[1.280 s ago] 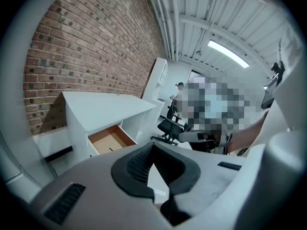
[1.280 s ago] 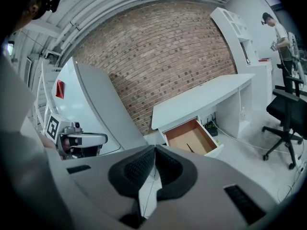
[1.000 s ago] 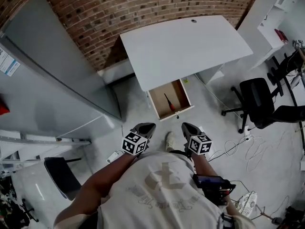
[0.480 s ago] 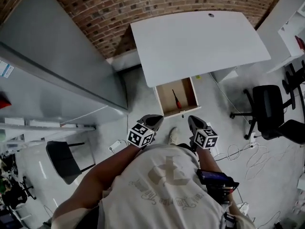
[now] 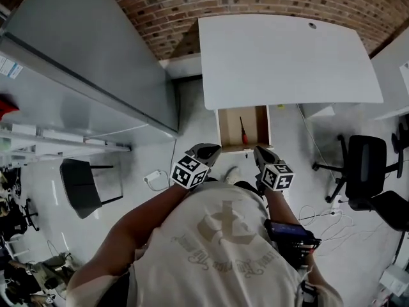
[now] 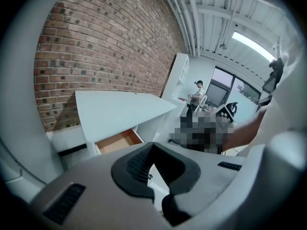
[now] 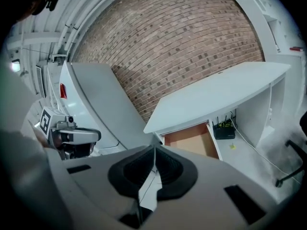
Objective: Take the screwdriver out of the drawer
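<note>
The screwdriver (image 5: pixel 243 133), black shaft with a red handle, lies in the open wooden drawer (image 5: pixel 223 130) under the white desk (image 5: pixel 287 56). Both grippers hover over the floor just short of the drawer's front edge, apart from it. My left gripper (image 5: pixel 209 148) is shut and empty, level with the drawer's left corner. My right gripper (image 5: pixel 259 150) is also shut with nothing held, by the right corner. The left gripper view shows its gripper (image 6: pixel 151 145) and the drawer (image 6: pixel 117 142). In the right gripper view, its gripper (image 7: pixel 154 148) points at the drawer (image 7: pixel 192 140). Neither gripper view shows the screwdriver.
A brick wall (image 5: pixel 192 5) runs behind the desk. A large grey panel (image 5: pixel 96 62) leans at the left, with a black chair (image 5: pixel 80 184) below it. An office chair (image 5: pixel 367 165) and floor cables (image 5: pixel 319 213) lie to the right. A black router (image 7: pixel 223 128) sits under the desk.
The person has stepped towards the desk, so both grippers now sit close to the drawer's front edge. The jaws stay shut.
</note>
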`<state>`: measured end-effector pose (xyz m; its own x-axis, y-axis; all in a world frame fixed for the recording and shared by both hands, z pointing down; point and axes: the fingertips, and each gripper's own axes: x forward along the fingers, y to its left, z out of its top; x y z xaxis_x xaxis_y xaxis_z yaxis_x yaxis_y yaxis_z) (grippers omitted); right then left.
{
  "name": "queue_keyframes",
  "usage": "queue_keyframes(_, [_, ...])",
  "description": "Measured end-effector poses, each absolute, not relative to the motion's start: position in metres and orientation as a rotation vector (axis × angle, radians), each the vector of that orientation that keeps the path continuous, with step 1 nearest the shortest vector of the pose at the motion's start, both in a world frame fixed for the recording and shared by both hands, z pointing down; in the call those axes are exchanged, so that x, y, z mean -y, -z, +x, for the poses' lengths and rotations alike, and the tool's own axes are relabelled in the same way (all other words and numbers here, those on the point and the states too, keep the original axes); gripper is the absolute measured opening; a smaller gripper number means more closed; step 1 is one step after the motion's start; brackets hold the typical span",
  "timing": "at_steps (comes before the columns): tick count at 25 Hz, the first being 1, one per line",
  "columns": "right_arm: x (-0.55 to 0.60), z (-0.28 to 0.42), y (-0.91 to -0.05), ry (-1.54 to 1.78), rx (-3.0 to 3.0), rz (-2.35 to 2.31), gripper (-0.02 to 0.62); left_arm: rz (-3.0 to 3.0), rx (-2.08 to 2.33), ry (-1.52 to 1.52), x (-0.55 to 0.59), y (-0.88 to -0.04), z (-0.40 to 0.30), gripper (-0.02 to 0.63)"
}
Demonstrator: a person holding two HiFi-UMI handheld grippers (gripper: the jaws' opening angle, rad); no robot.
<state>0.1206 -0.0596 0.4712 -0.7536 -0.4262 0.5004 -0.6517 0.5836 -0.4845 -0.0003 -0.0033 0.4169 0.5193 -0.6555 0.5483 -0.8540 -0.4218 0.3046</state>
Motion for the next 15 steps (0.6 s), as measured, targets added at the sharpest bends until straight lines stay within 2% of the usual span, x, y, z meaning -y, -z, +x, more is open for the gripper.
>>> queue_keyframes(15, [0.072,0.118,-0.51,-0.988,2.409,0.714,0.025,2.094,1.336,-0.462,0.005,-0.421,0.003,0.021])
